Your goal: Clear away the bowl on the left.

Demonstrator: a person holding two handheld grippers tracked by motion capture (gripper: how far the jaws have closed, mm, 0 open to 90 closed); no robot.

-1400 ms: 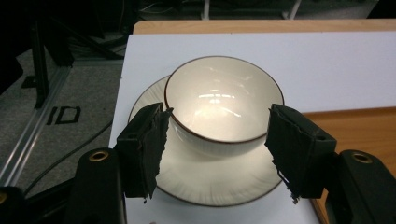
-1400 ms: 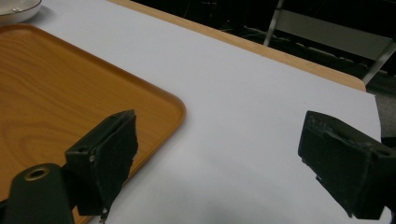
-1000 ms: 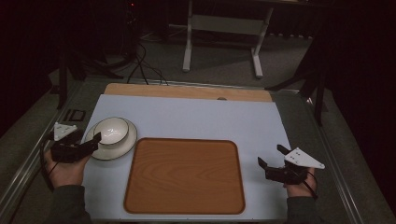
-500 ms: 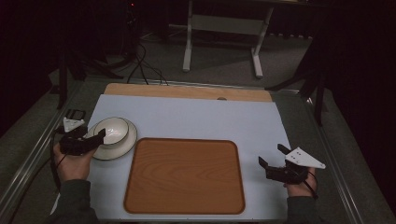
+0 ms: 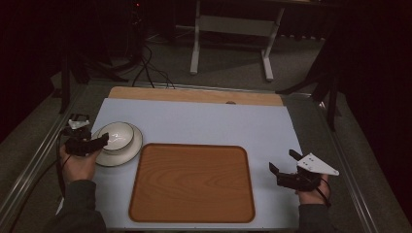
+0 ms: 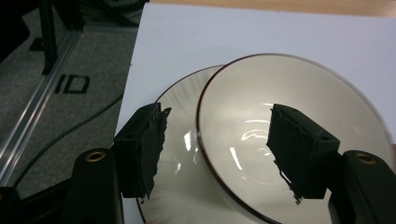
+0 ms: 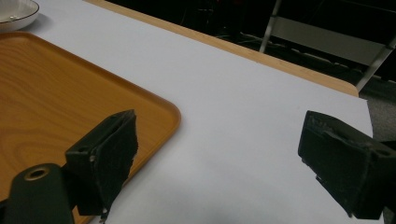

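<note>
Left gripper (image 5: 99, 141), at mid-left of the high view: jaws wide apart, straddling the near rim of a cream bowl (image 5: 116, 135). Left gripper view shows one jaw over the saucer (image 6: 180, 154) outside the bowl wall, the other over the bowl's (image 6: 289, 140) interior; whether either pad touches the ceramic cannot be told. Bowl has a thin dark rim line & sits off-centre on the saucer (image 5: 125, 153), toward the frame's upper left. Lower part of bowl & saucer cut off by the bottom edge of the left gripper view; the high view is dim, so fine detail of the glaze is hard to make out.

Right gripper (image 5: 283, 163), lower right of the high view: jaws wide open, holding nothing, above the white table mat (image 5: 233, 124) just right of the wooden tray (image 5: 192, 182). Grey three-cornered plate on top hides part of its body. Right gripper view: tray corner (image 7: 56, 93) at left, behind one jaw; bowl edge (image 7: 16, 11) clipped at upper left corner.

Tray is bare, centred near the bottom of the high view. Both forearms cut off at the bottom edge. Background beyond the table is dark; a pale stand (image 5: 233, 29) & floor cables (image 5: 145, 68) are dimly seen at top.
</note>
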